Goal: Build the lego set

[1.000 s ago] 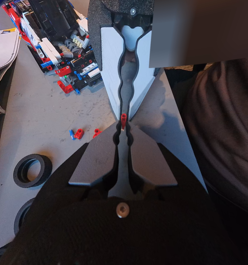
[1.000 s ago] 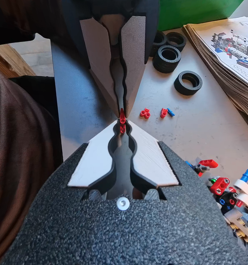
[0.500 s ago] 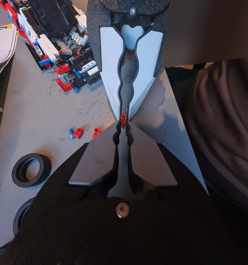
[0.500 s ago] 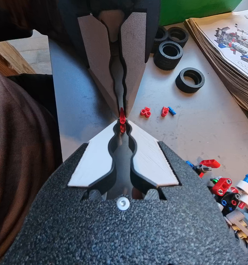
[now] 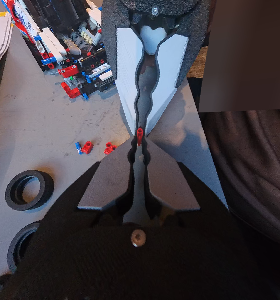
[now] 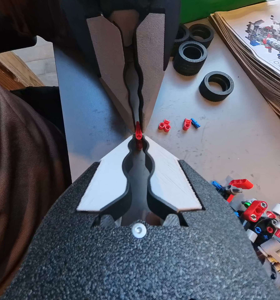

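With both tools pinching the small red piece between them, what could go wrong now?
1. The red piece is tiny and held only at the tips of the left tool and the right tool; it may slip and drop.
2. It could fall off the table edge, toward the person's lap.

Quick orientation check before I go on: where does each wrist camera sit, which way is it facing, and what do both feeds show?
Left wrist view: sits behind the left gripper, facing the right gripper tip to tip, lego model beyond on the left; a sleeve shows on the right.
Right wrist view: sits behind the right gripper, facing the left gripper, tyres and booklet beyond on the right.
Shared: the red piece pinched between both tips, and loose red connectors.
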